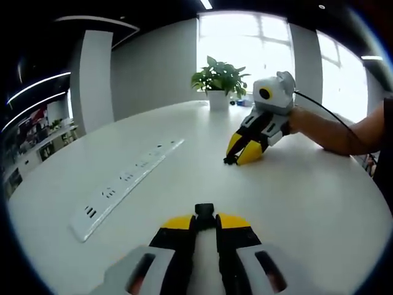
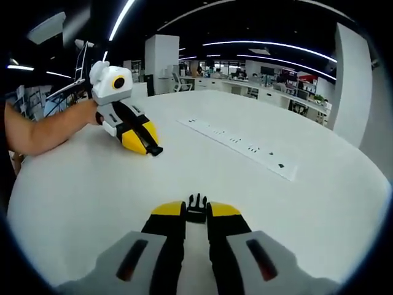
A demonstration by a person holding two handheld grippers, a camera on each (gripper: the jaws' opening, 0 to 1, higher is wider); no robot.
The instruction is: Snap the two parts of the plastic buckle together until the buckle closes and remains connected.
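Since both yellow-tipped tongs, left [image 1: 205, 222] and right [image 2: 196, 210], each pinch a black plastic buckle half [image 1: 204, 210] well apart over the white round bench [image 1: 307, 203], I'd line them up squarely before pushing.

Bright window [image 1: 258, 43] glare, sharp centre, fisheye-bent edges.

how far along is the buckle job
Done: each half is picked up. The left hand-held gripper is shut on the socket half; the right hand-held gripper is shut on the pronged half. In hand: both held over the white table, well apart. Left: bring them together, align and snap shut.
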